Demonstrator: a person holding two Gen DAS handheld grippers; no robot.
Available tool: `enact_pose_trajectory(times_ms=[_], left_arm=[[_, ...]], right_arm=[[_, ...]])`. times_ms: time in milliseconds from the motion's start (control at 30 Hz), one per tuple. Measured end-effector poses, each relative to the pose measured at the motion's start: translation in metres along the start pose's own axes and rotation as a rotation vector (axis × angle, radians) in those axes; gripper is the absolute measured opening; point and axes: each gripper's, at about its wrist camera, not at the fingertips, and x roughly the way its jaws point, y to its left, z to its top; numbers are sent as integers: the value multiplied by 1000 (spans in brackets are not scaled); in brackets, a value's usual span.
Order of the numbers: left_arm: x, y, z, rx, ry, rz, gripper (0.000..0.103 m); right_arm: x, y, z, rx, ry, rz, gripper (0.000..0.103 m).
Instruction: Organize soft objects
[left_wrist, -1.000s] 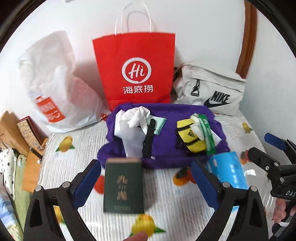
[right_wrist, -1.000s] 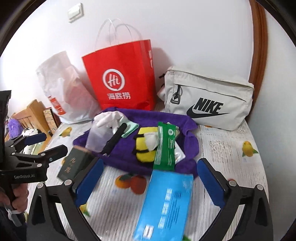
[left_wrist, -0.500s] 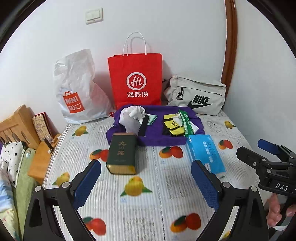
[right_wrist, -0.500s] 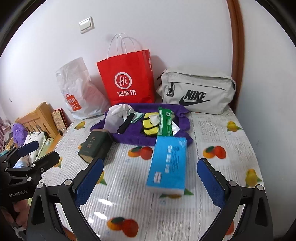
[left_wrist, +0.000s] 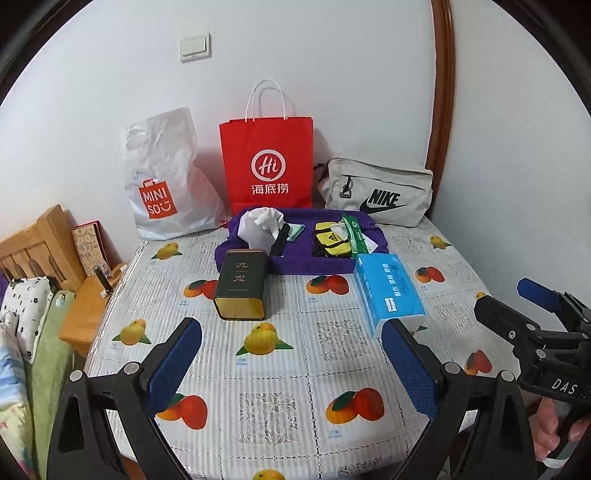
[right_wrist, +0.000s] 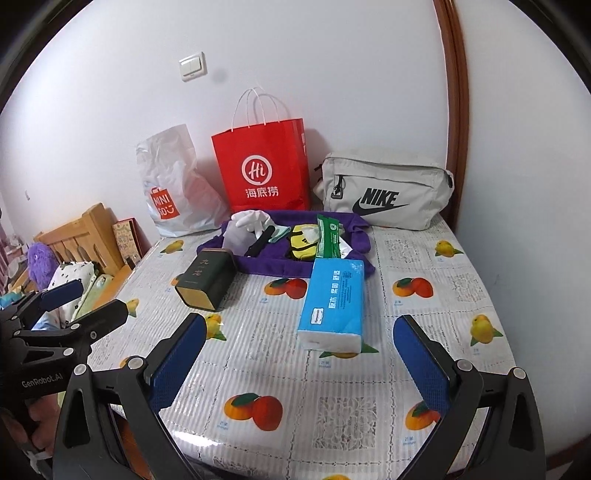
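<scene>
A purple cloth (left_wrist: 295, 260) (right_wrist: 269, 264) lies at the table's far side, holding a white glove (left_wrist: 264, 218) (right_wrist: 251, 218), a black strip (left_wrist: 279, 240), a yellow-black pouch (left_wrist: 330, 243) (right_wrist: 302, 245) and a green packet (left_wrist: 356, 232) (right_wrist: 328, 236). A blue tissue pack (left_wrist: 388, 291) (right_wrist: 332, 302) and a dark green tin (left_wrist: 242, 284) (right_wrist: 207, 280) lie in front of it. My left gripper (left_wrist: 291, 369) and right gripper (right_wrist: 299, 365) are both open and empty, held back over the table's near edge.
A white Miniso bag (left_wrist: 166, 177), a red paper bag (left_wrist: 267, 166) and a grey Nike pouch (left_wrist: 376, 192) stand against the wall. A wooden bed frame (left_wrist: 40, 247) with bedding is at the left. The fruit-print tablecloth (left_wrist: 288, 369) covers the table.
Both grippers have pulled back and up from the objects, so the whole table now shows. The tin and tissue pack lie where they were left.
</scene>
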Motion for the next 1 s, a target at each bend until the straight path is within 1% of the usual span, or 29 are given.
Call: enact_pose_trajectory(times_ms=[200, 467, 700, 1000], left_arm=[[-13, -3, -4, 11, -25, 9, 99], [-11, 3, -5, -5, -14, 16, 99], [-9, 7, -7, -10, -6, 6, 99], [-8, 4, -10, -7, 1, 9, 99]], right_arm=[[-6, 1, -4, -4, 0, 1, 100], [-4, 2, -7, -10, 14, -7, 100], [-5, 2, -9, -9, 18, -18, 100], [-4, 2, -11, -3, 20, -15, 100]])
